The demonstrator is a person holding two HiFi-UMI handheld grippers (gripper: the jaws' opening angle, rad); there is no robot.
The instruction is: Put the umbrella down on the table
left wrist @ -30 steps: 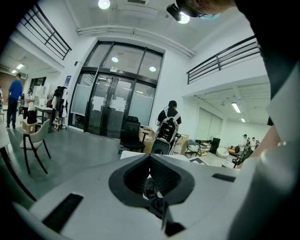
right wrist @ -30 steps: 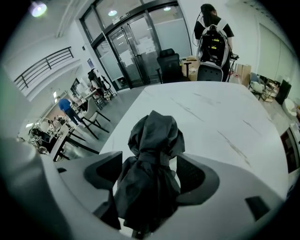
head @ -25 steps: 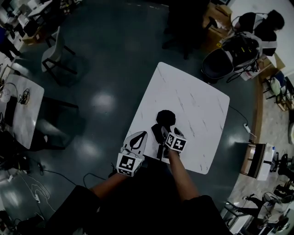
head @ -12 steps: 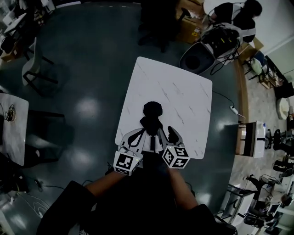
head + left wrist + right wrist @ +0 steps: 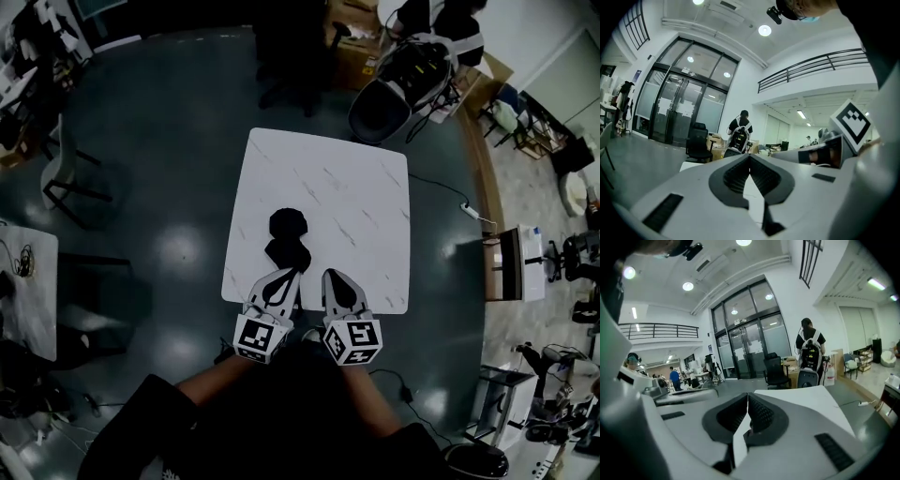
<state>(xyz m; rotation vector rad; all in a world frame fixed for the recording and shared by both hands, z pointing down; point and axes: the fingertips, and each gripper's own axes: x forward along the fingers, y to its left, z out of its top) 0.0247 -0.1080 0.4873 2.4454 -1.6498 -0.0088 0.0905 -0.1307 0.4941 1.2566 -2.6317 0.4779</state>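
A folded black umbrella (image 5: 286,239) lies on the white marble table (image 5: 356,197), in its near-left part. Both grippers hang side by side over the table's near edge, a short way back from the umbrella and apart from it. My left gripper (image 5: 284,275) is shut with nothing in it; its jaws meet at the tips in the left gripper view (image 5: 750,157). My right gripper (image 5: 331,277) has its jaws closing down until they touch, also empty (image 5: 748,397). The jaws hide the umbrella in both gripper views; only the tabletop (image 5: 811,404) shows beyond them.
A dark round chair (image 5: 380,114) and a person with a backpack (image 5: 809,350) stand beyond the table's far edge. Another table (image 5: 28,281) and a chair (image 5: 61,173) are at the left, a low cabinet (image 5: 511,267) at the right. Dark floor surrounds the table.
The right gripper has let go of the umbrella, risen and drawn back to the near edge, its jaws closing. The left gripper has drawn back too. The umbrella stays lying on the table.
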